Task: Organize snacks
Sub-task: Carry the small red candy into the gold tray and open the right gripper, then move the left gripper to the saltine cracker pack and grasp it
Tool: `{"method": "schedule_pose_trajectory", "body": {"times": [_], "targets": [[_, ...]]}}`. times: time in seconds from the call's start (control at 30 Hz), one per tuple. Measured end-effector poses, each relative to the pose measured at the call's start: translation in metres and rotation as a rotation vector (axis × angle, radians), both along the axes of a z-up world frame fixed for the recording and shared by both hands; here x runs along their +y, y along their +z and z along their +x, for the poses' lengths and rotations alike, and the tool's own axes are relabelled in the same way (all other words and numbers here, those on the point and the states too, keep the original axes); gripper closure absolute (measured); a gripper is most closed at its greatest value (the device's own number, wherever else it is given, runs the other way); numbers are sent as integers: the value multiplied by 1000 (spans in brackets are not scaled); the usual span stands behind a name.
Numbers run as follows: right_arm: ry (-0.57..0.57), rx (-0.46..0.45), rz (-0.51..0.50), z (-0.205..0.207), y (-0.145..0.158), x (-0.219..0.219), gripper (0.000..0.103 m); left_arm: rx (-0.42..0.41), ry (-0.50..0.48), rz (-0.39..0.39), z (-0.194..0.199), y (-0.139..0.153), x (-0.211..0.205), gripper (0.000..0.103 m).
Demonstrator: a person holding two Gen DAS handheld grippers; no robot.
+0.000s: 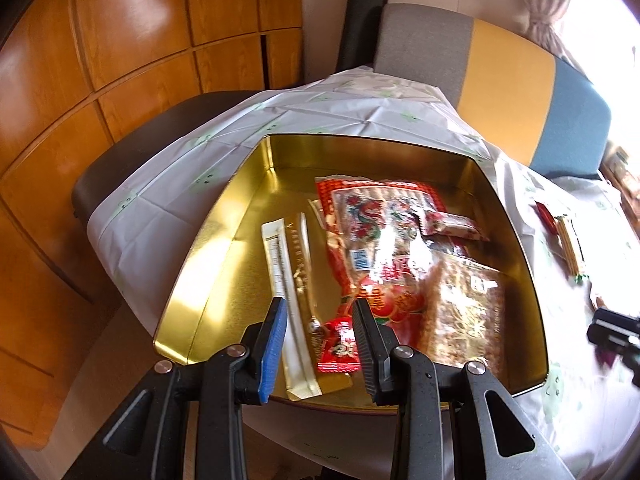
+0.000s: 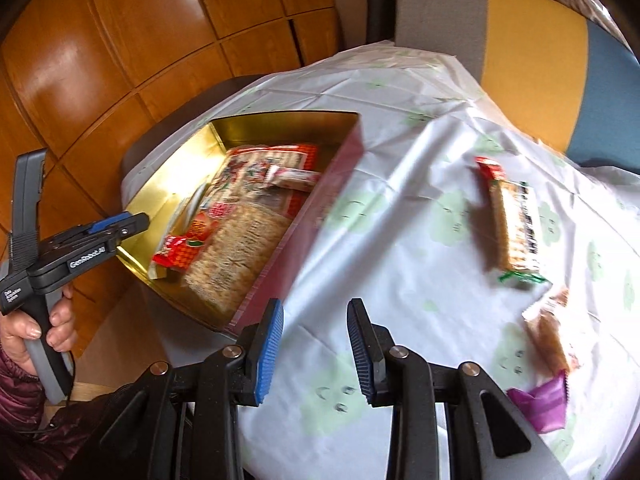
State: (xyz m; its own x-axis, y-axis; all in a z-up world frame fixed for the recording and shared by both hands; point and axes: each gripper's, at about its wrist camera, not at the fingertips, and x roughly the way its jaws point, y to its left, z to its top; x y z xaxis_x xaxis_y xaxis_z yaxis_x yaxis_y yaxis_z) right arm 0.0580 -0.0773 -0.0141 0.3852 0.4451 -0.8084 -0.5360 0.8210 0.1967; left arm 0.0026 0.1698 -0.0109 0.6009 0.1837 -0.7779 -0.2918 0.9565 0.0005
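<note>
While the left gripper (image 1: 320,312) hangs over the near edge of the gold-lined rectangular metal tin (image 1: 248,184), its jaws apart and holding nothing, the right gripper (image 2: 316,316) is the one facing the snacks not yet packed; its jaws are also spread and empty above the white tablecloth with pale green prints (image 2: 360,184). Judging by the layout, the next pick falls to the right side: the long cracker pack with a red end and a dark printed label (image 2: 510,224) lies ahead and to the right of that gripper, well apart from the tin, its long axis running roughly away from the camera and only slightly slanted. Spread jaws could straddle its narrow width without much turning. Nearer, at the right edge, lie a blurred tan snack in clear wrap (image 2: 552,336) and a purple wrapper (image 2: 540,404). Inside the tin already sit a large red patterned bag (image 1: 380,216), a brown crispy-snack pack (image 1: 468,312), a slim cream-and-gold sachet (image 1: 292,280) and a small red candy packet (image 1: 340,348). At least 3 items remain outside.
</note>
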Motion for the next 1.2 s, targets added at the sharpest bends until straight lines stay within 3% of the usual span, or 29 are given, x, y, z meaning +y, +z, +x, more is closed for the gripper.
{"method": "schedule_pose_trajectory", "body": {"times": [0.57,0.77,1.0,1.2], "targets": [[-309,-48,-133,22,2,-153,68,21,-126,63,18,10,-58,67],[-563,31,-132,37,-12,-206,68,32,-180,72,31,15,-85,67],[-643,60,-66,39,-8,-225,68,64,-291,16,61,21,-134,66],[-638,68,-74,38,-8,-222,68,39,-396,28,91,26,-191,38]]}}
